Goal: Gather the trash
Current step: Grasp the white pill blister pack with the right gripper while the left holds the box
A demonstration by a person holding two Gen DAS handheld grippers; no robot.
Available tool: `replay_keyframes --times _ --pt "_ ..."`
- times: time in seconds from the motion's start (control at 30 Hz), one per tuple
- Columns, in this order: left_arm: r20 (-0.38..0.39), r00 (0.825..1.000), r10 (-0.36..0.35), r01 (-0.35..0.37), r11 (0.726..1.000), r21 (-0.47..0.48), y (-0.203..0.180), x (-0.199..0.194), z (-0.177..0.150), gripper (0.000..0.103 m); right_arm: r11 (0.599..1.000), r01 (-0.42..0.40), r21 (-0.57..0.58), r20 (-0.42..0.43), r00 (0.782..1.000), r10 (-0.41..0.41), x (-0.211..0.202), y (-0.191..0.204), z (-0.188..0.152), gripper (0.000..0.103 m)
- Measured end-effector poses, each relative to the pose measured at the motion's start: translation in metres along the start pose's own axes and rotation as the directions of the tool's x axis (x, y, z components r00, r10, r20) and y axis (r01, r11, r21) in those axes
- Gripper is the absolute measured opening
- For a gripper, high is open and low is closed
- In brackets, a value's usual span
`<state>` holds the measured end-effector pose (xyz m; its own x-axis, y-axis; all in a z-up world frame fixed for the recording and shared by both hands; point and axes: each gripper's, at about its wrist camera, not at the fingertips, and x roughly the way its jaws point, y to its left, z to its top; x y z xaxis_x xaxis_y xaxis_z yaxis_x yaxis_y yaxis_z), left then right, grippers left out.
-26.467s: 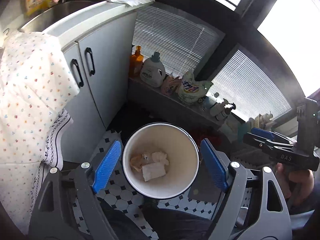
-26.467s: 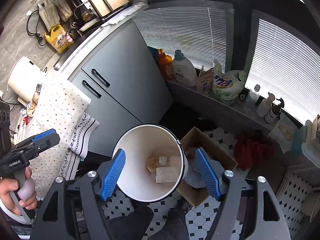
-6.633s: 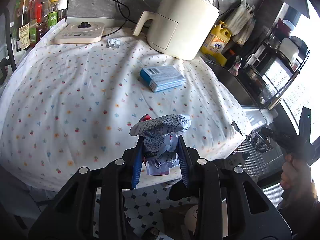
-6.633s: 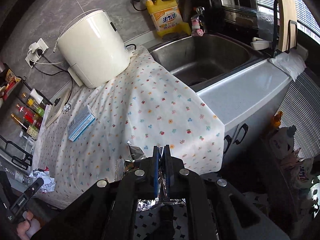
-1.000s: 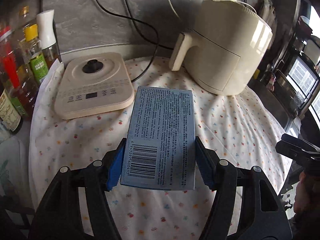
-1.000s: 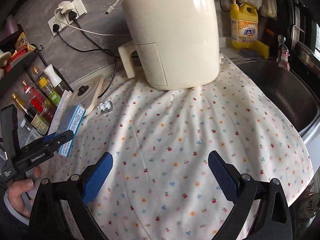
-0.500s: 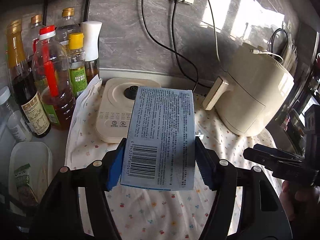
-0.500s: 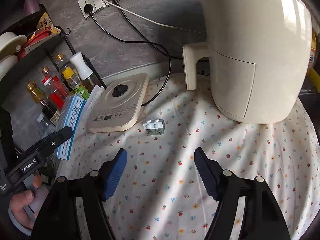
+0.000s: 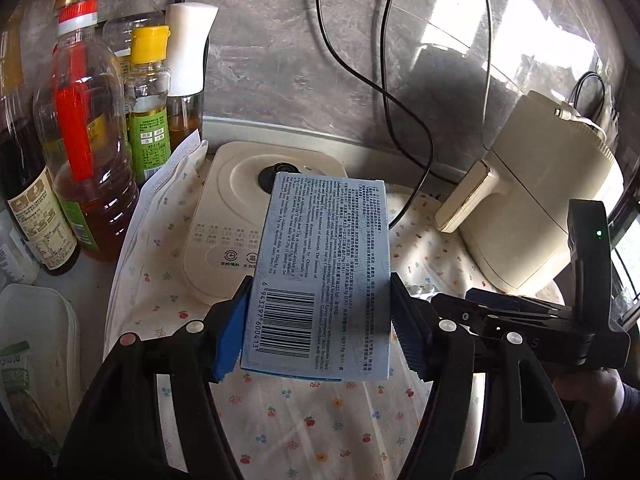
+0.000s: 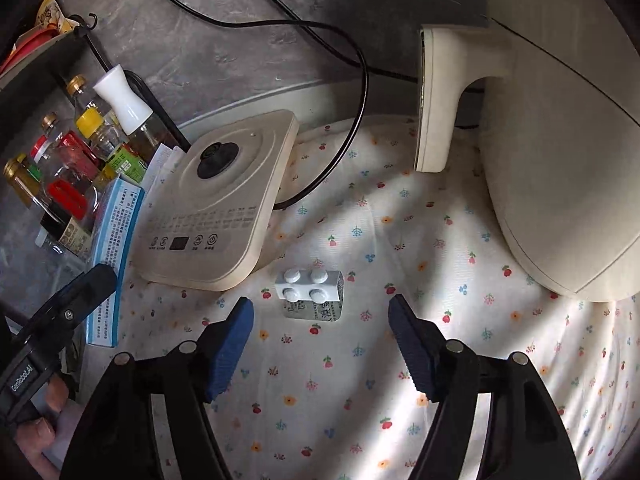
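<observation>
Between the left tongs: blue medicine box (image 9: 322, 280), barcode side up, clamped by both blue pads, raised above the floral cloth (image 9: 320, 432).
Left tongs (image 9: 320, 336): closed tight on the box sides.
Blister pack (image 10: 310, 290): small white pill strip with four bumps, flat on the cloth, just ahead of the right tongs and between their tips.
Right tongs (image 10: 320, 340): spread wide, gripping nothing, low over the surface.
Beside the pack: cream induction cooker (image 10: 224, 200), black cable behind.
Right side: cream air fryer (image 10: 552, 140).
Left edge: sauce and oil bottles (image 9: 88, 128) against grey wall.
</observation>
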<state>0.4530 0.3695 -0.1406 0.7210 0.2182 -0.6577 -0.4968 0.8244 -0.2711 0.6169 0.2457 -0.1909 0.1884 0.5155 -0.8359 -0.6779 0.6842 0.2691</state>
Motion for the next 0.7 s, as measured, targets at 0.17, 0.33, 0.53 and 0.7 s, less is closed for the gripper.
replay_keyframes --times 0.17,0.33,0.53,0.7 --pt "-0.009 1.000 -0.012 0.012 1.000 -0.026 0.005 0.009 0.000 0.065 0.999 0.030 -0.030 -0.036 0.999 -0.031 0.022 0.001 0.009 0.076" --pt "-0.021 1.000 -0.011 0.011 0.999 -0.035 0.008 0.016 -0.002 0.065 0.999 0.046 -0.017 -0.071 0.996 -0.047 0.033 -0.003 0.012 0.037" --pt "-0.019 1.000 -0.020 0.020 0.999 -0.025 0.003 0.009 -0.005 0.065 0.999 0.042 0.001 -0.043 0.998 -0.042 0.009 -0.009 0.006 0.023" --pt "0.002 0.999 -0.039 0.039 0.999 -0.009 -0.008 -0.009 -0.008 0.065 0.999 0.048 0.023 -0.025 0.999 -0.048 -0.015 -0.023 -0.012 0.023"
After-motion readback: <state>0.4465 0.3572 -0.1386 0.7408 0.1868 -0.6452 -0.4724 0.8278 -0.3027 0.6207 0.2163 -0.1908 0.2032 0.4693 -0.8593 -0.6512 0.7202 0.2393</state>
